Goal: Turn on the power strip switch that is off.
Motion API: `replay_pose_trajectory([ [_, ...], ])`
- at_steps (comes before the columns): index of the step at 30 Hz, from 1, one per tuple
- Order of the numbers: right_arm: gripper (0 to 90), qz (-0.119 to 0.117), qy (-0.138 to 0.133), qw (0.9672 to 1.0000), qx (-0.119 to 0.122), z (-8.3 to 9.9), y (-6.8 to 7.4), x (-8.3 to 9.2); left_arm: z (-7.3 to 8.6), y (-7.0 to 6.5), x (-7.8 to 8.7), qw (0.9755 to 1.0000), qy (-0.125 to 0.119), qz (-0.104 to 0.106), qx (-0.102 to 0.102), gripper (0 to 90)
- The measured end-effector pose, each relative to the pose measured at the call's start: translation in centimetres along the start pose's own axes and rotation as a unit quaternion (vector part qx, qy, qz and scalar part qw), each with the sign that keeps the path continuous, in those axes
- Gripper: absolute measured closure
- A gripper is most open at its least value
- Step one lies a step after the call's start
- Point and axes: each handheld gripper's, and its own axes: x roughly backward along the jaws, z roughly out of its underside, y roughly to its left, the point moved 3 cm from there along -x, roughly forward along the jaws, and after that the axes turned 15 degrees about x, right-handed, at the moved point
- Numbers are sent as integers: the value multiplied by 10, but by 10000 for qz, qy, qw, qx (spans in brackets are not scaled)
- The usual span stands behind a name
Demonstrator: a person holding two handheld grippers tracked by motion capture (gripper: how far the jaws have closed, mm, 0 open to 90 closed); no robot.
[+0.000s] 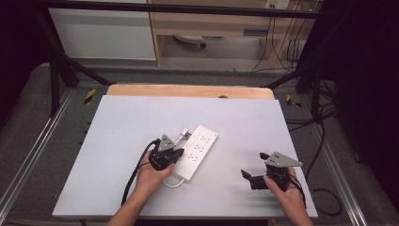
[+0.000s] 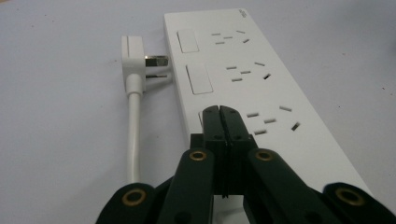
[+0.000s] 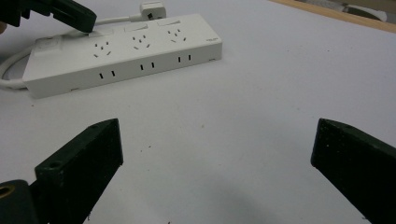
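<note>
A white power strip [image 1: 197, 149] with three rocker switches and three socket groups lies at the middle of the white table [image 1: 117, 141]. Its white plug [image 2: 133, 56] rests on the table beside its far end, and the cable [image 2: 134, 135] runs back along its side. My left gripper [image 2: 219, 111] is shut with nothing between the jaws. Its tips sit on the strip's top at the nearest switch, which they mostly hide. My right gripper [image 3: 215, 154] is open over bare table to the right of the strip [image 3: 126, 51], with the left gripper [image 3: 70, 14] showing at the strip's far end.
A wooden strip [image 1: 188, 90] runs along the table's far edge. Black frame bars and loose cables [image 1: 324, 141] stand off the table's right side. Bare white surface spreads to the left and far side of the power strip.
</note>
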Motion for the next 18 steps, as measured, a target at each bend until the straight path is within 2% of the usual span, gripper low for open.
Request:
replay_pose_trajectory([
  [18, 27, 2, 5, 10000, 3, 0, 0, 0, 1, -1, 0, 10000, -17, -41, 3, 900],
])
